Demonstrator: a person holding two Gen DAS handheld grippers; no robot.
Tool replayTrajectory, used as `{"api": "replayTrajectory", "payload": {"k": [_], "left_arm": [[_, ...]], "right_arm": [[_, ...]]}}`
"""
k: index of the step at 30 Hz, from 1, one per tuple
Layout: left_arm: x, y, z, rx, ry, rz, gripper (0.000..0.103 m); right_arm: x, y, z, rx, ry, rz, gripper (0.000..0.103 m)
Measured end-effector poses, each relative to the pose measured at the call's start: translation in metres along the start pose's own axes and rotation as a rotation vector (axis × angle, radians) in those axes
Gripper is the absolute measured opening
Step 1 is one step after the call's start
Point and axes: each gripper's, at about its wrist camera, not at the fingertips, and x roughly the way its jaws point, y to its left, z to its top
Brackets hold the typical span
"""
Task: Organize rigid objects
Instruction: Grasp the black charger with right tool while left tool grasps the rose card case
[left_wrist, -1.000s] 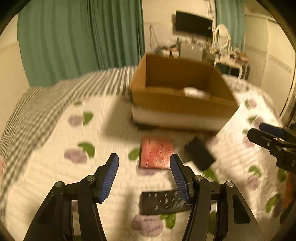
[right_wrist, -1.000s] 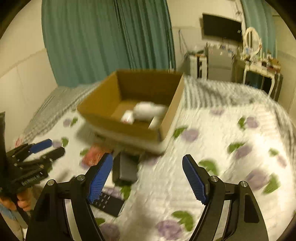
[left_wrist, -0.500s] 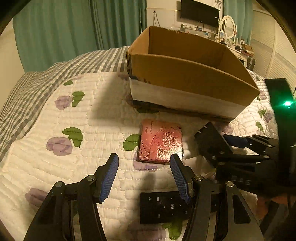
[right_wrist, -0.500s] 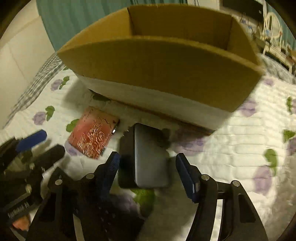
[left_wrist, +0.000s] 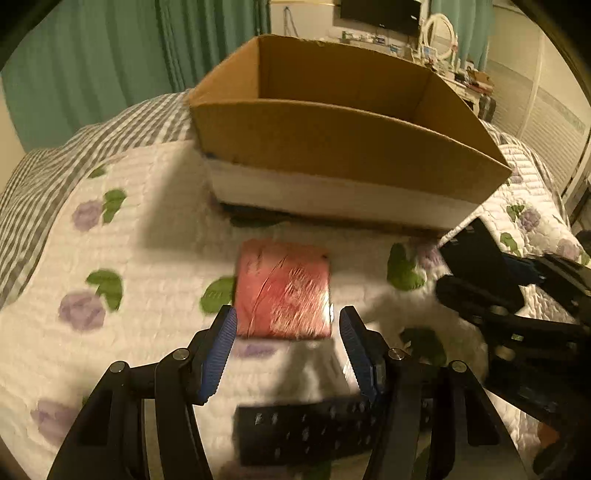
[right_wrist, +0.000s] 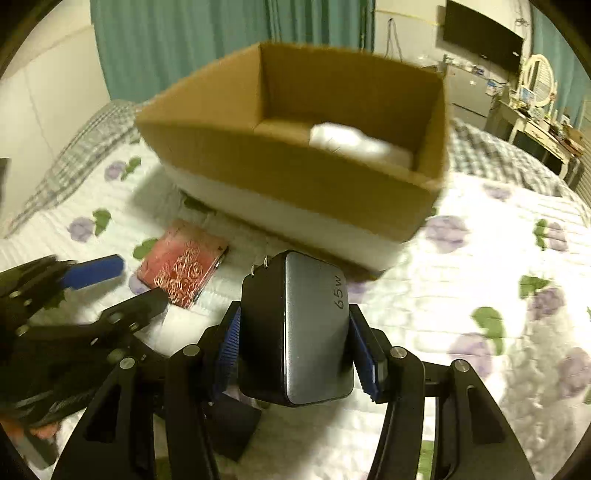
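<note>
The box (right_wrist: 295, 177) was brown cardboard with a white band along its base. Beside the box, a red case (right_wrist: 181, 264) bore a pale rose pattern on a white quilt (right_wrist: 480, 258) printed with purple flowers and green leaves. Behind the box hung teal curtains (right_wrist: 207, 40).

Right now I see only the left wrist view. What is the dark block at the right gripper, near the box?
Observer: It is a black charger marked 65w. Its prongs point toward the cardboard box.
Operator: Do the fingers already have it?
Observer: The right gripper is closing with the charger between its fingers. Both pads are against its sides.
Operator: Is the box empty inside?
Observer: No, a white object lies inside, toward the right side.
</note>
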Motion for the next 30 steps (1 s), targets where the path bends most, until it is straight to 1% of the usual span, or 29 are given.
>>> {"api": "replayTrajectory", "payload": {"k": [2, 4, 5, 7, 9, 10, 11, 12, 14, 16, 18, 21, 24, 27, 30], "left_arm": [[0.012, -0.004, 0.007, 0.025, 0.021, 0.017, 0.061], [0.026, -0.007, 0.010, 0.043, 0.064, 0.040, 0.061], [0.031, -0.009, 0.011, 0.058, 0.070, 0.053, 0.061], [0.033, -0.012, 0.013, 0.082, 0.051, 0.065, 0.061], [0.040, -0.014, 0.014, 0.104, 0.048, 0.092, 0.064], [0.043, -0.014, 0.015, 0.108, 0.042, 0.105, 0.070], [0.048, -0.011, 0.015, 0.097, 0.054, 0.107, 0.072], [0.056, -0.004, 0.015, 0.058, 0.077, 0.074, 0.072], [0.058, 0.005, 0.015, 0.018, 0.072, 0.029, 0.073], [0.051, 0.005, 0.013, 0.009, 0.052, 0.021, 0.070], [0.042, 0.003, 0.010, 0.016, 0.033, 0.029, 0.069], [0.018, 0.003, 0.005, -0.007, -0.009, 0.020, 0.068], [-0.019, 0.002, 0.001, -0.025, -0.070, -0.015, 0.068], [-0.054, -0.003, -0.001, -0.015, -0.123, -0.025, 0.068], [-0.090, -0.009, 0.006, -0.001, -0.185, -0.039, 0.068]], "right_arm": [[-0.005, -0.007, 0.002, 0.021, -0.013, -0.004, 0.054], [-0.005, -0.011, 0.004, 0.034, -0.016, 0.001, 0.054], [-0.003, -0.011, 0.009, 0.035, -0.013, 0.003, 0.054], [0.005, -0.010, 0.011, 0.031, 0.003, 0.007, 0.054], [0.009, -0.012, 0.010, 0.028, 0.020, 0.009, 0.054], [0.009, -0.014, 0.009, 0.028, 0.025, 0.008, 0.054], [0.011, -0.013, 0.009, 0.027, 0.030, 0.006, 0.054], [0.013, -0.013, 0.009, 0.027, 0.033, 0.004, 0.054], [0.013, -0.013, 0.007, 0.025, 0.039, 0.001, 0.054], [0.013, -0.013, 0.006, 0.022, 0.042, -0.003, 0.054], [0.012, -0.012, 0.006, 0.020, 0.042, -0.004, 0.054], [0.003, -0.011, 0.006, 0.015, 0.026, -0.010, 0.054], [-0.014, -0.007, 0.005, 0.002, -0.004, -0.013, 0.054], [-0.033, -0.004, 0.008, 0.001, -0.026, -0.012, 0.054], [-0.059, -0.007, 0.017, 0.010, -0.075, 0.000, 0.054]]}}
